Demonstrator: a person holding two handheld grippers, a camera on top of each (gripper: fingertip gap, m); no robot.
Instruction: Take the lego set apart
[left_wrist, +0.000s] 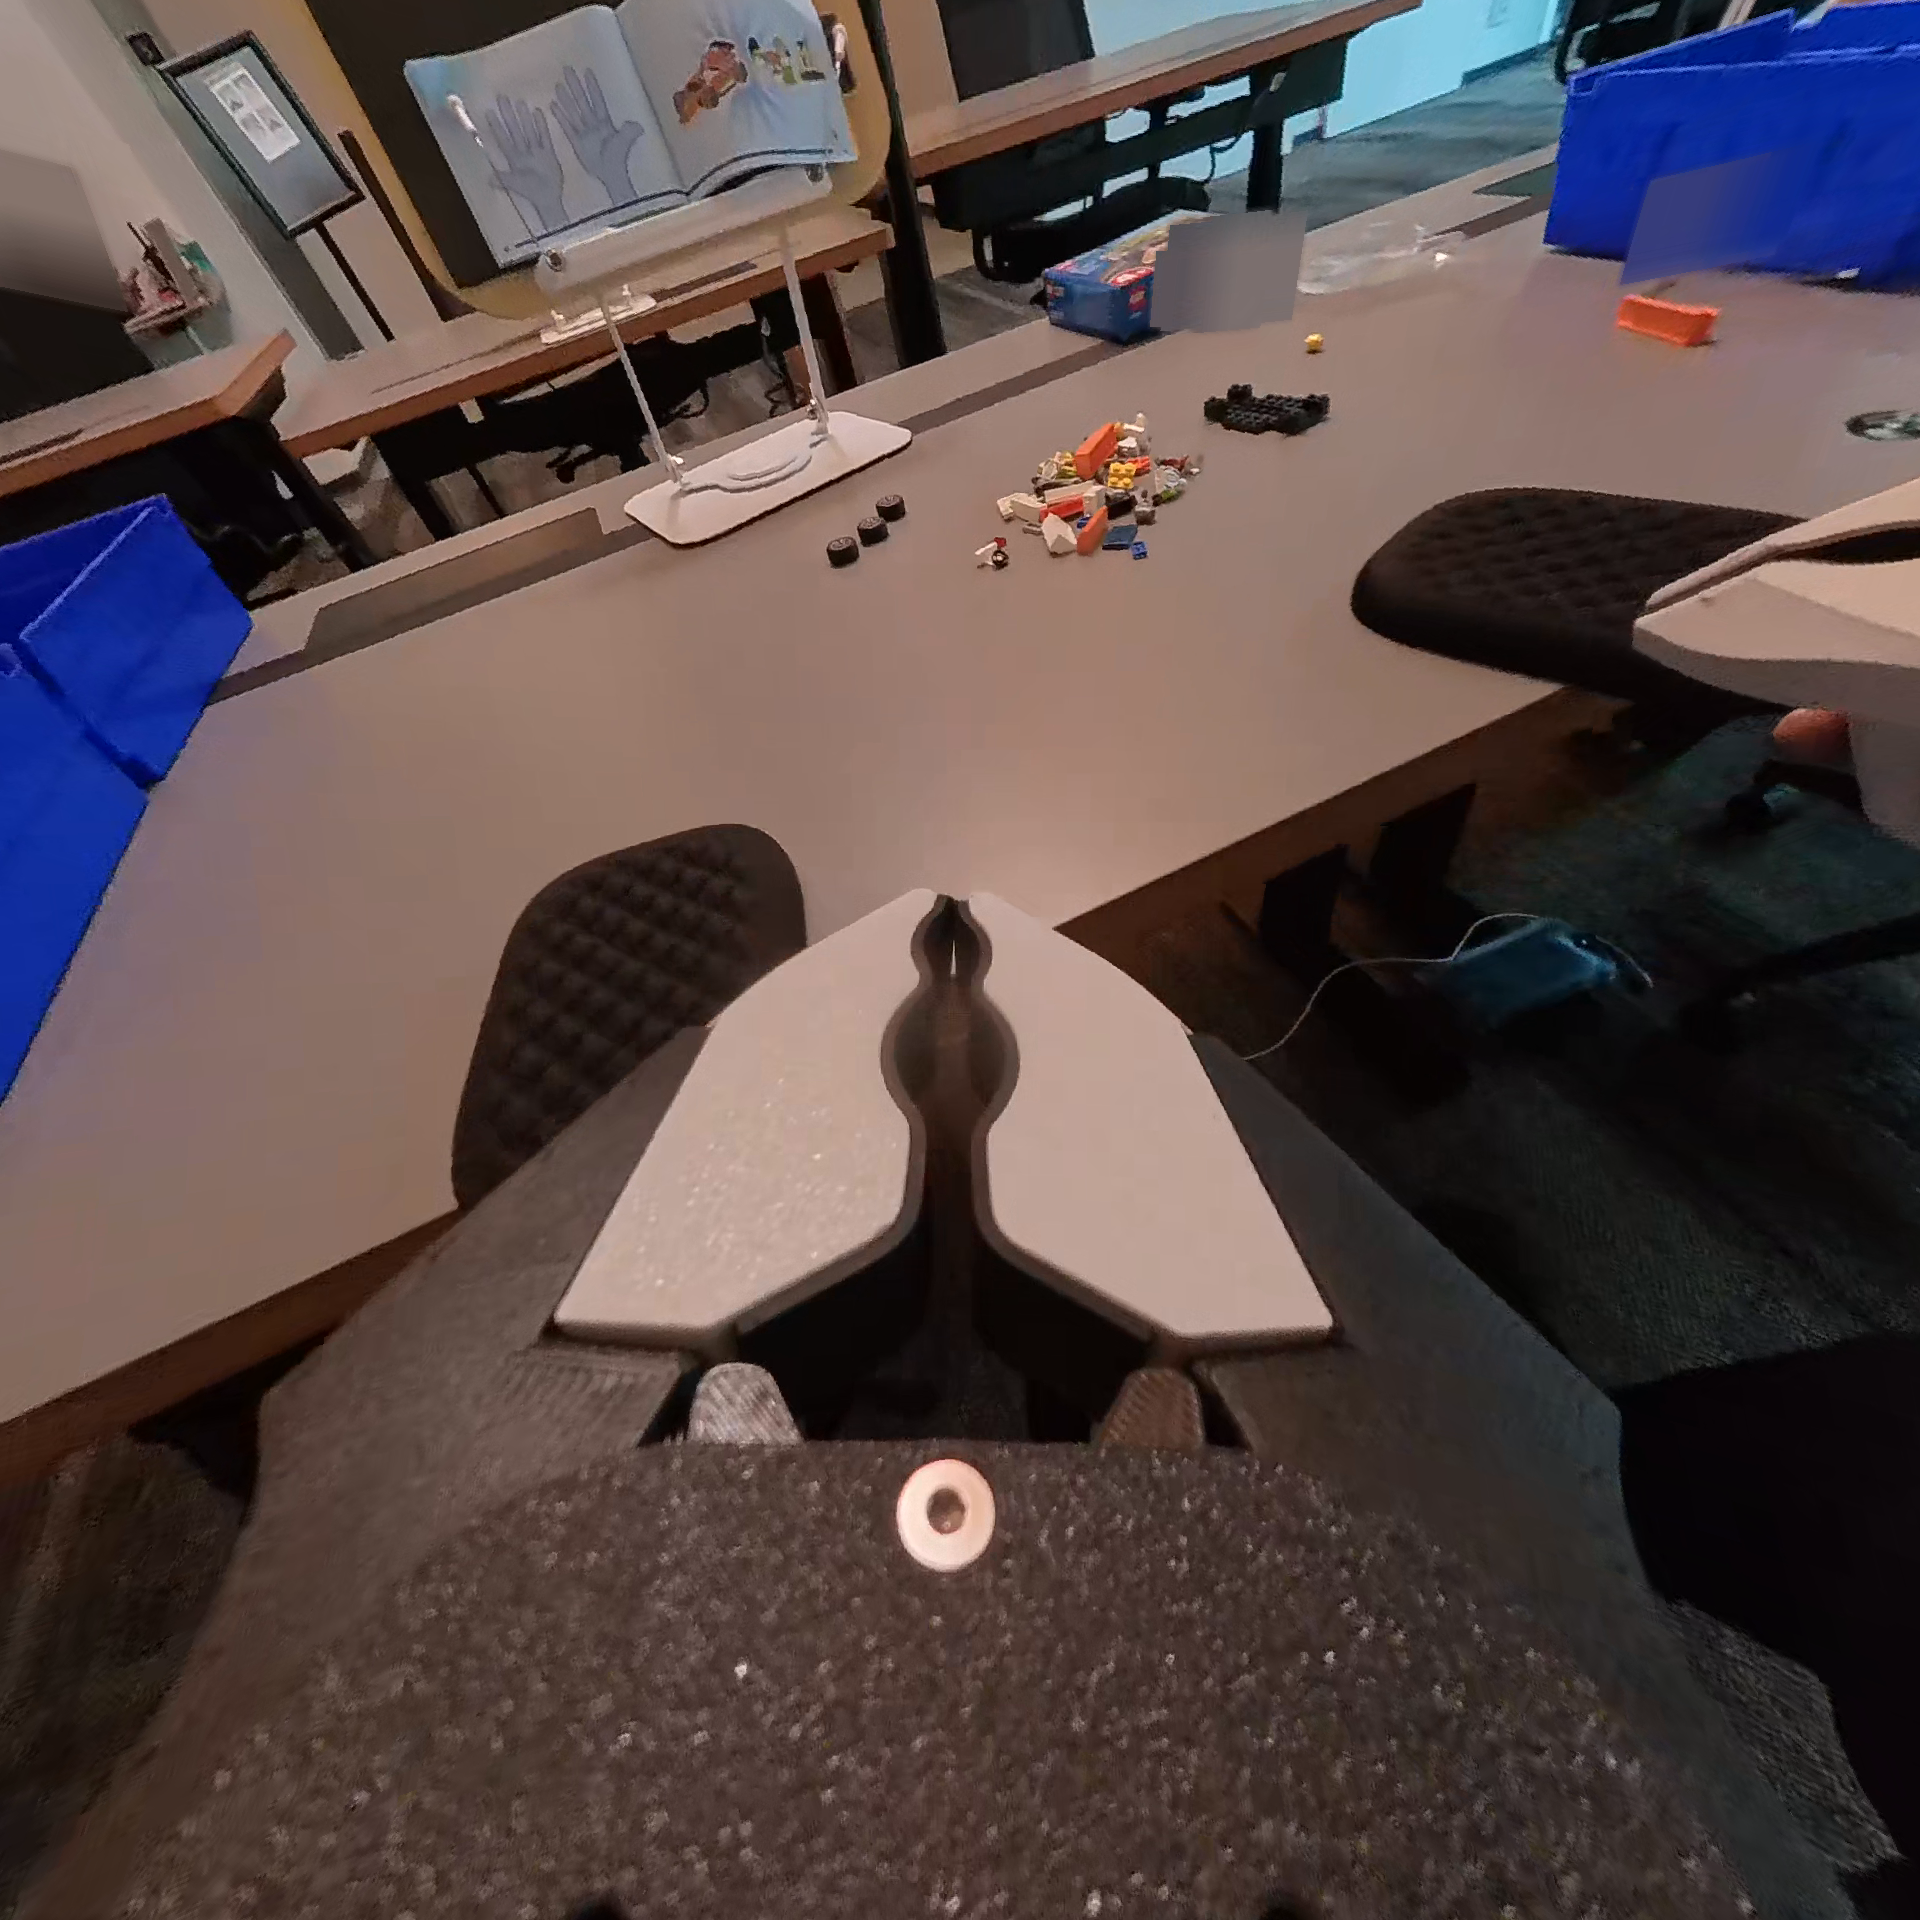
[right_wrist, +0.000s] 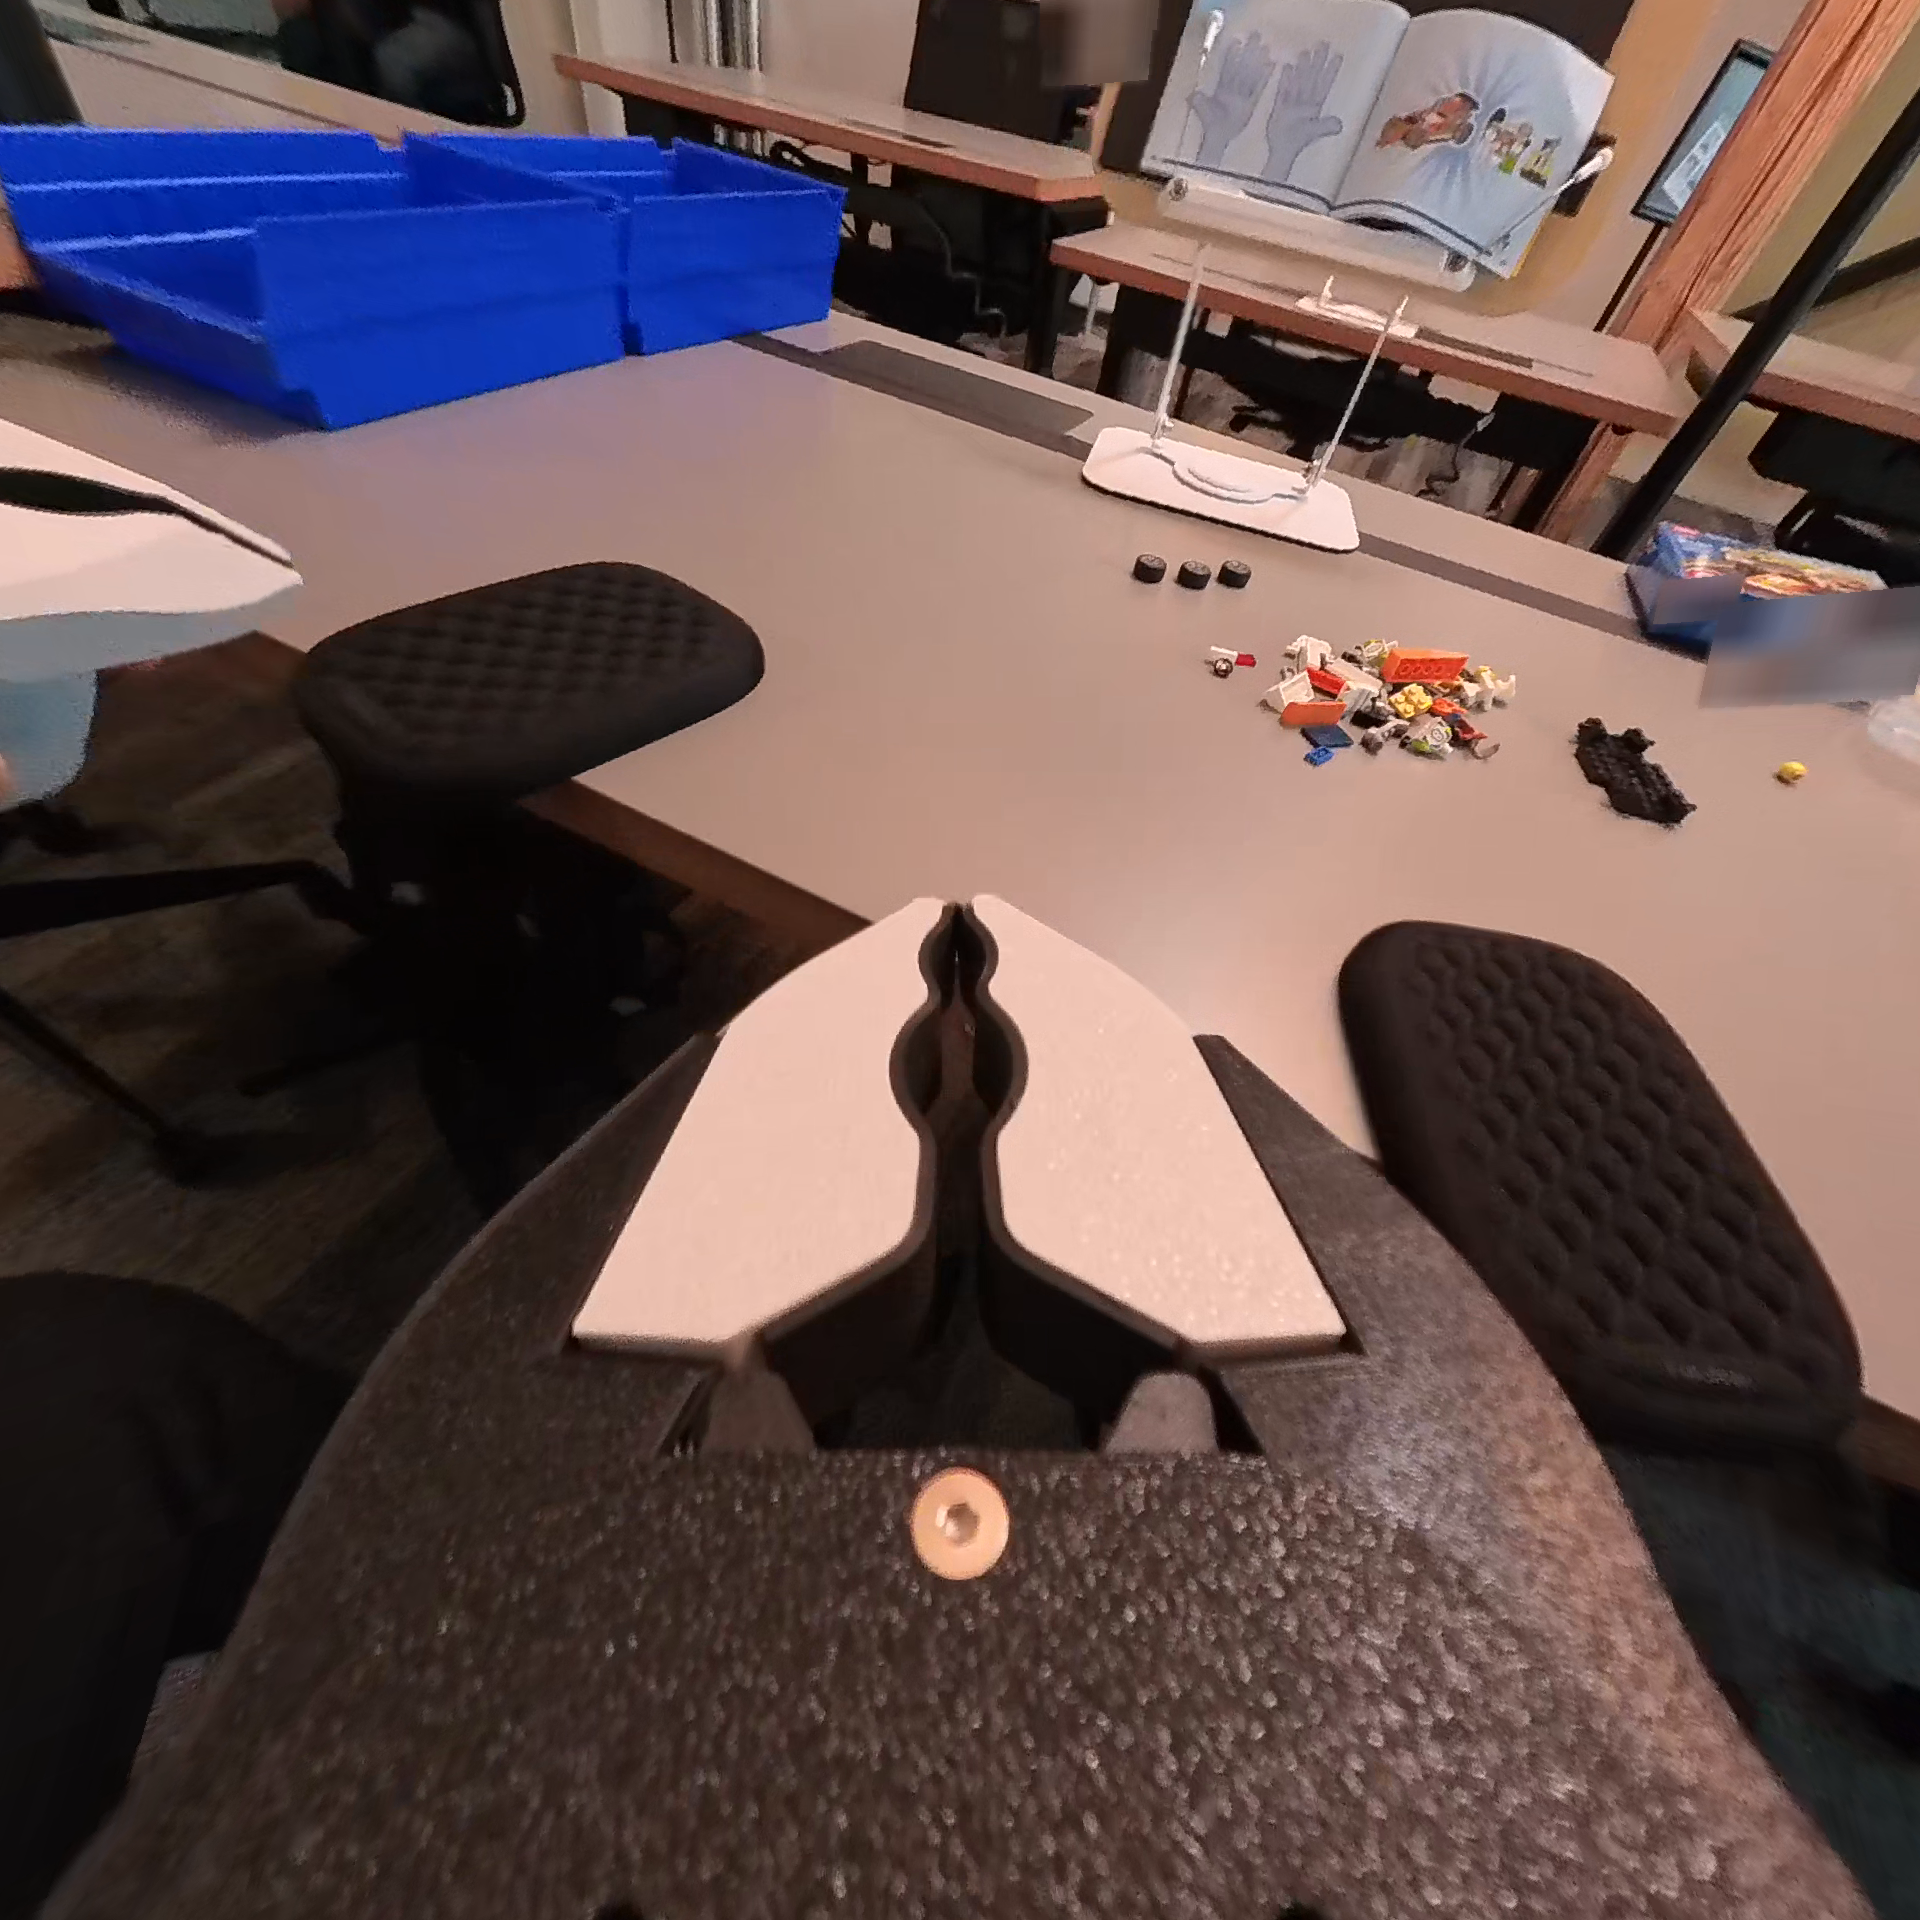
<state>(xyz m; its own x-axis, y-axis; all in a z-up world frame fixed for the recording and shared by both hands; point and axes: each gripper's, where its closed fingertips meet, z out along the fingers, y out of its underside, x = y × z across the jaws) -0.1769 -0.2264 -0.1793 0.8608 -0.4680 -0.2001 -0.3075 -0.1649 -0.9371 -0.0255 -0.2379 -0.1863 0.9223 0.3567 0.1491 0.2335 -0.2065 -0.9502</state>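
The left tool (left_wrist: 954, 914) is held back at the near edge of the grey counter (left_wrist: 727, 727), its two white fingers pressed together at the tips with nothing between them. The right tool (right_wrist: 961, 914) is likewise closed and empty, also at the near edge.

The lego set lies well ahead of both tools, already in pieces: a loose pile of small bricks (left_wrist: 1101, 494) in orange, white, yellow and blue sits toward the far side of the counter. Just left of the pile are three black wheels (left_wrist: 868, 528) in a short row. To the right of the pile lies a black base plate (left_wrist: 1265, 407), and beyond it a small yellow piece (left_wrist: 1313, 342).

Behind the wheels stands a white book stand (left_wrist: 769, 473) carrying an open booklet (left_wrist: 634, 114). Blue bins (right_wrist: 416, 260) sit at the counter's side.
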